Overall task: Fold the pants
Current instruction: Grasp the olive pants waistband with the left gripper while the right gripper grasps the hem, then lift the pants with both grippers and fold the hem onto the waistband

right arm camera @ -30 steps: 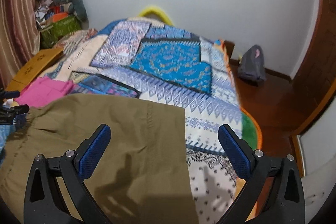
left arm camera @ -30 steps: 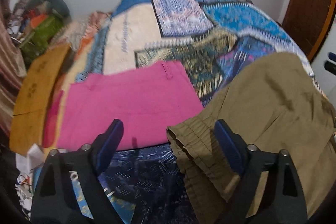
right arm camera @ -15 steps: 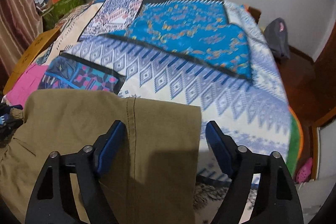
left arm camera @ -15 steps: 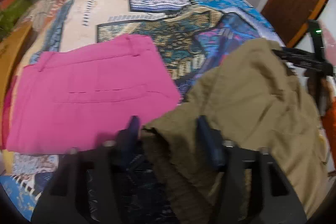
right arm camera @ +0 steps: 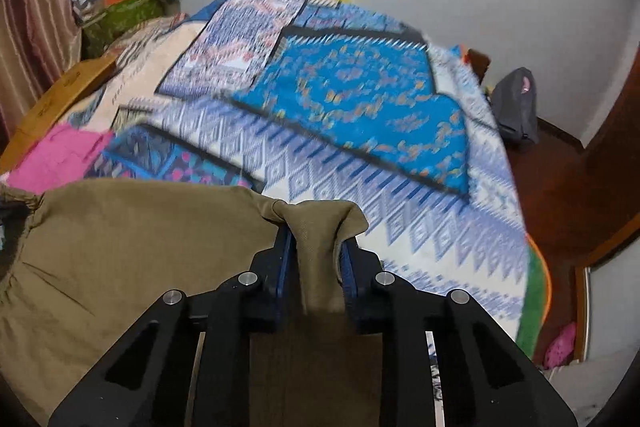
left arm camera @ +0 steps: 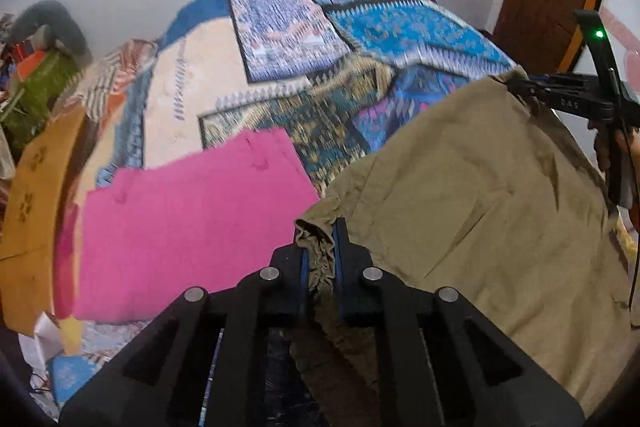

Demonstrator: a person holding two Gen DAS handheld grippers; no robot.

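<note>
We have the olive pants (left arm camera: 480,195) on the bed (left arm camera: 280,39), left hand-held gripper (left arm camera: 320,247) pinching the gathered waistband, right hand-held gripper (right arm camera: 316,251) clamping the far corner (beside pink folded pants (left arm camera: 180,227)). Lift evenly, keeping the edge taut.

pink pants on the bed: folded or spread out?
Folded: the pink pants lie as a compact flat rectangle on the quilt, no legs extending.

The only legible marking is a faint string of pale letters, apparently "DAS", on the black arm of the right gripper (left arm camera: 576,99) in the left wrist view; the reading is uncertain. Dark stamped marks on the cardboard box (left arm camera: 32,183) cannot be read.
</note>
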